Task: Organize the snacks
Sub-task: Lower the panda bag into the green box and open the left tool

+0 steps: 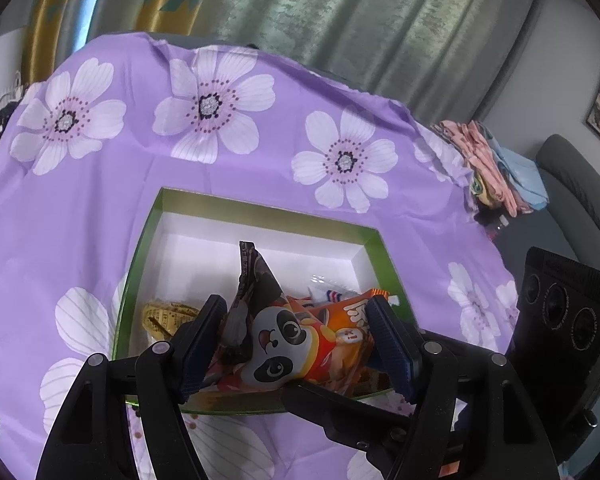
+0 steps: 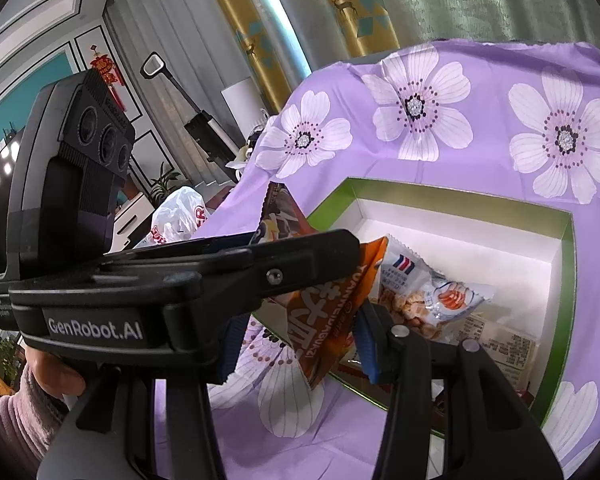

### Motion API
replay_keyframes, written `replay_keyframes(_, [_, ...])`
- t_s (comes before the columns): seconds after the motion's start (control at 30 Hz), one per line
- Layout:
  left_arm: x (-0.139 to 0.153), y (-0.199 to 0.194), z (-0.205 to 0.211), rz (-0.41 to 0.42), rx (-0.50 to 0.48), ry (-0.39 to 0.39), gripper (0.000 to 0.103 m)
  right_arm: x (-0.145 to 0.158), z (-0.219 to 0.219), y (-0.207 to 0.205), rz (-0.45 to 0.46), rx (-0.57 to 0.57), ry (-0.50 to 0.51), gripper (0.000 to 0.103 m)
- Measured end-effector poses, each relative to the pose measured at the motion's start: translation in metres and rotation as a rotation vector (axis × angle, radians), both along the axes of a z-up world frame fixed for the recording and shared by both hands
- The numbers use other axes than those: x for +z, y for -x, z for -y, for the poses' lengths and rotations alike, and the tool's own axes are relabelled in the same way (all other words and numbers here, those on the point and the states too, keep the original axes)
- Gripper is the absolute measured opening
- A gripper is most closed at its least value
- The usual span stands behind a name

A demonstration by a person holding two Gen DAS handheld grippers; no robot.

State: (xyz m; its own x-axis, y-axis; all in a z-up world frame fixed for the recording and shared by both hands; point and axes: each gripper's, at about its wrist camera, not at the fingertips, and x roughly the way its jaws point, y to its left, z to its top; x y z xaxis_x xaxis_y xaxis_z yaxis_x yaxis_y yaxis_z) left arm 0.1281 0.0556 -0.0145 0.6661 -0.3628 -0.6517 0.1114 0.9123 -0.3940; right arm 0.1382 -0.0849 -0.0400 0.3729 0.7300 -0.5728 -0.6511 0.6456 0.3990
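A green-rimmed box (image 1: pixel 260 210) with a white inside sits on the purple flowered cloth. My left gripper (image 1: pixel 296 344) is open above its near end, its fingers on either side of a panda snack packet (image 1: pixel 276 344) without pressing it. An orange packet (image 1: pixel 340 336) lies beside the panda packet, and a yellow packet (image 1: pixel 164 314) lies at the left. My right gripper (image 2: pixel 296 344) is shut on the orange packet (image 2: pixel 324 320) at the box's near edge (image 2: pixel 556 392). The left gripper's body (image 2: pixel 180 280) crosses in front. A white-and-blue packet of puffs (image 2: pixel 432 292) lies in the box.
The purple flowered cloth (image 1: pixel 228 152) covers the table. Folded clothes (image 1: pixel 492 160) and a grey sofa (image 1: pixel 580 184) are at the right. A white plastic bag (image 2: pixel 176 216) lies off the table's left side. Curtains hang behind.
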Motion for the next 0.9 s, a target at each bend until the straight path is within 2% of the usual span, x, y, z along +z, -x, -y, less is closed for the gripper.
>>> replay_keyframes(0.9, [-0.025,-0.029,0.006,-0.06,-0.005,-0.005,0.073,-0.021,0.0,-0.026,-0.051,-0.012,0.048,0.048])
